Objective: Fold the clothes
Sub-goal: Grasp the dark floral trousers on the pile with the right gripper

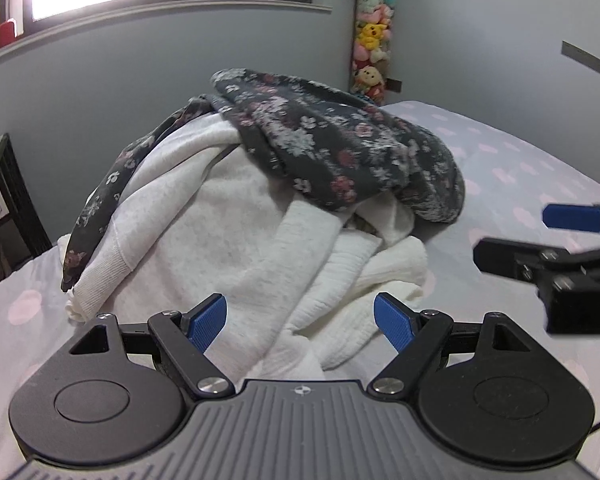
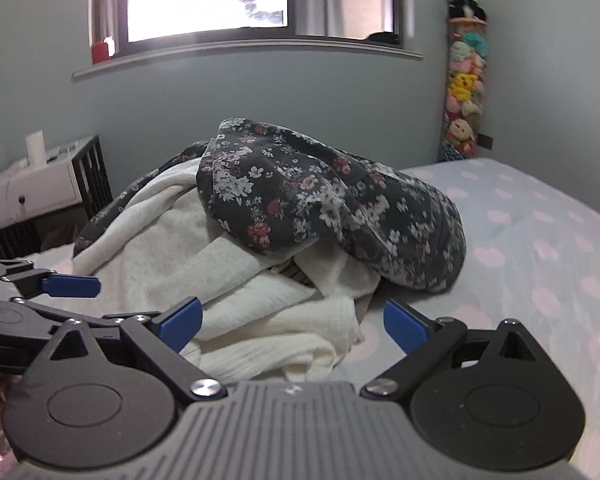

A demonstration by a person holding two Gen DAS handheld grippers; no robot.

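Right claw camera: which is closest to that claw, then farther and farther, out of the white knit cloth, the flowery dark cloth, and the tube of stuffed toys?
1. White knit cloth, just ahead of the open right claw, low on the bed.
2. Flowery dark cloth, atop the pile, behind it.
3. Tube of stuffed toys, far right corner by the wall.

Unfolded clothes heaped before me near the bed's [image 1: 520, 168] wall-side edge: a dark floral garment [image 1: 340, 148] draped over the top, a white fleecy sweatshirt [image 1: 204, 224] beneath, a cream ribbed piece [image 1: 364, 276] crumpled at the front.
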